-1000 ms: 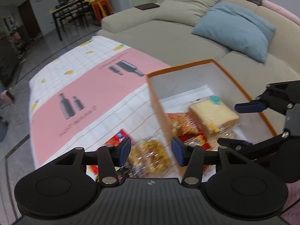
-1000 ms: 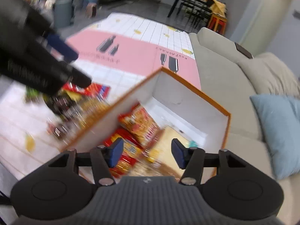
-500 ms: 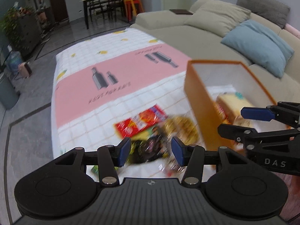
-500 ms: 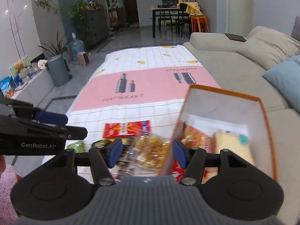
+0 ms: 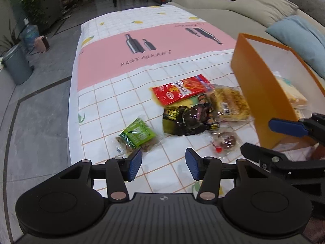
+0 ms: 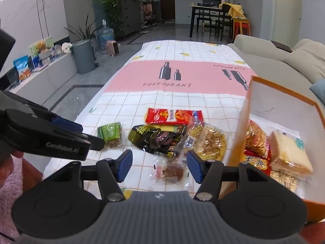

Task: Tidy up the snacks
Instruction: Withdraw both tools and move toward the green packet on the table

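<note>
Living-room bench [image 5: 105,105] under a pink-and-white checked cloth carries the loose snacks; I take the orange box [image 5: 262,93] as landmark. The box already holds several packs, among them a wrapped sandwich [image 6: 288,152], so I judge the sorting partly done.

Loose items, all on the side of the box away from the sofa [image 5: 254,6]:
- clear bag of yellow crisps [image 6: 207,142], touching or just beside the box wall
- black-and-yellow packet [image 6: 160,138], next outward
- red packet [image 6: 172,116], behind those two
- small clear pack with a brown cake [image 6: 168,170], nearest my edge of the bench
- green packet [image 5: 138,134], farthest from the box

Right claw [image 6: 159,166]: jaws about half apart, empty. The brown-cake pack lies straight ahead of it, framed in the gap between the two fingers; its long axis runs across the jaw line, roughly parallel to the bench's near edge.

Left claw [image 5: 163,164]: jaws likewise half apart, empty. The green packet lies ahead and slightly outward of it, away from the box; the long axis is angled diagonally.

My judgement: the right claw is nearer the brown-cake pack and the box, so that pick falls to it; the left claw suits the green packet
</note>
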`<action>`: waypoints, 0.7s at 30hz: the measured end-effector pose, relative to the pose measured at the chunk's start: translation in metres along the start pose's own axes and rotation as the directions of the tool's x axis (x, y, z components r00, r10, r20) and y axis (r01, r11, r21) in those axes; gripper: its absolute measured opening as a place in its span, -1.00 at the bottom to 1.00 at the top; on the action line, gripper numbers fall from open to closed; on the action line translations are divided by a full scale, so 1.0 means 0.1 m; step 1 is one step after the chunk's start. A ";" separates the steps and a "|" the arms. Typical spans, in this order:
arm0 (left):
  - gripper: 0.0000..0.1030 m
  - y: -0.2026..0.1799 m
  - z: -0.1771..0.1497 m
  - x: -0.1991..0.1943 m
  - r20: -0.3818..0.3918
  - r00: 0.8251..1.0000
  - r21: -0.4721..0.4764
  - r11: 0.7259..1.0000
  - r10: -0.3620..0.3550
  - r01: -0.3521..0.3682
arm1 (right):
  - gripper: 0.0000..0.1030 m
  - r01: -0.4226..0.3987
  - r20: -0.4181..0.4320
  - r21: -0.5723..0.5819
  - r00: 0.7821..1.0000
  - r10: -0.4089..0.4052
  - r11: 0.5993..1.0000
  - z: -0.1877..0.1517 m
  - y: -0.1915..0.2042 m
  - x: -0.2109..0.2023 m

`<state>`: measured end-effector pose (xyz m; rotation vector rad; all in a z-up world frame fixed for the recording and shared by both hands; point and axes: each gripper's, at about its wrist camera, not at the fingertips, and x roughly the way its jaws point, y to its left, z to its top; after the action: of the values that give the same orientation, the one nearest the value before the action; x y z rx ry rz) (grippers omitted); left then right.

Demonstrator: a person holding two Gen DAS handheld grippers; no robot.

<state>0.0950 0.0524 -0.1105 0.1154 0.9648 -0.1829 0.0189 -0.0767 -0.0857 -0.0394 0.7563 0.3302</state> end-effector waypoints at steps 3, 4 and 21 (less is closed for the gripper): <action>0.14 0.04 -0.03 0.08 -0.011 1.000 -0.013 1.000 0.004 -0.005 | 0.13 -0.001 -0.027 0.000 1.000 0.001 1.000 -0.02 0.03 0.12; 0.14 0.05 -0.04 0.12 -0.011 1.000 -0.010 1.000 0.012 -0.012 | 0.13 -0.001 -0.034 0.002 0.999 0.001 1.000 -0.03 0.03 0.15; 0.14 0.11 0.05 0.70 -0.010 0.996 0.302 0.950 0.087 -0.080 | 0.20 0.008 -0.110 -0.108 0.994 -0.020 0.994 0.01 0.10 0.83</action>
<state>0.1404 0.0549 -0.1657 0.4396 0.9480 -0.2505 0.0727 -0.0442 -0.1409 -0.1656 0.8472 0.3578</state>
